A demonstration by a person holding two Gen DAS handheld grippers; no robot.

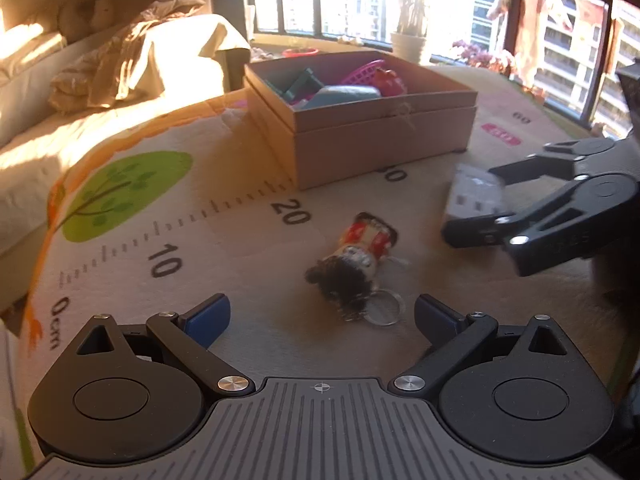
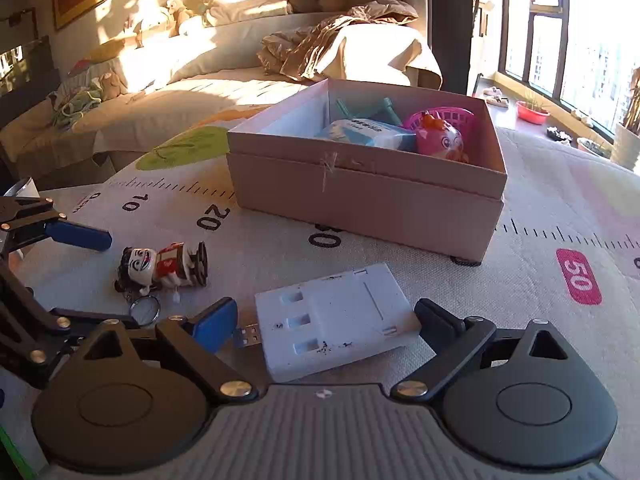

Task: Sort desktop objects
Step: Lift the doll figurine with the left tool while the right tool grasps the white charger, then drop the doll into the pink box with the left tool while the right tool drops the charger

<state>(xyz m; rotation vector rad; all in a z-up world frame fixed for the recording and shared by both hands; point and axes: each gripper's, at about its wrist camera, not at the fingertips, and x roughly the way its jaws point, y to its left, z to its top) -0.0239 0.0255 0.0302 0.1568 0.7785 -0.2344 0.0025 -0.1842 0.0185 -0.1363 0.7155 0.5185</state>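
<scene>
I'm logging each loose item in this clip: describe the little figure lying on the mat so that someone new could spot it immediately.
Start at the open cardboard box on the ruler-printed mat. Nearer the cameras, by the printed 20, a small doll keychain lies on its side, just ahead of the open left gripper. Unlike the flat white USB hub beside it, it has black hair, a painted face, a red body and a metal ring.

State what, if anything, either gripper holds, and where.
Nothing is held. The open right gripper straddles the white USB hub; the open left gripper faces the doll keychain.
</scene>
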